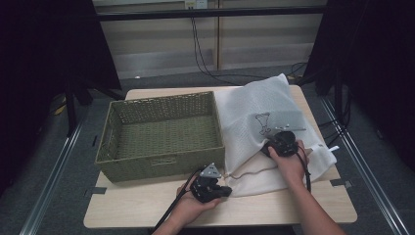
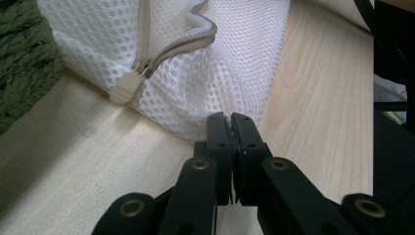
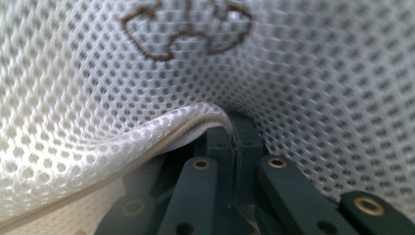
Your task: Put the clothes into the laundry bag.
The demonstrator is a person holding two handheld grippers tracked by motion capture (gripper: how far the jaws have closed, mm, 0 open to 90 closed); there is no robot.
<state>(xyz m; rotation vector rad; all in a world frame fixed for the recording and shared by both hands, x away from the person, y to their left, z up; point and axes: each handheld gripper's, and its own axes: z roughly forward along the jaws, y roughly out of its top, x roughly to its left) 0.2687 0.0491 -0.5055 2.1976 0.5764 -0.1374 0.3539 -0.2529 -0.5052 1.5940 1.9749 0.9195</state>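
No writing is showing legibly; only a brown embroidered outline [image 1: 264, 122] is marking the white mesh laundry bag [image 1: 254, 110], which is lying on the bench [image 1: 274, 205] just right of the green woven basket [image 1: 161, 171]. The left gripper [image 2: 230, 120] is pinching the bag's near corner beside the beige zipper pull [image 2: 125, 88], fingers closed. The right gripper [image 3: 234, 134] is clamping the zipper-edged mesh, fingers closed

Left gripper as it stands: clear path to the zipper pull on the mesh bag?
Probably yes. The zipper pull lies exposed on the mesh bag near the left gripper, nothing between, but its jaws are shut on the bag's edge and must release first.
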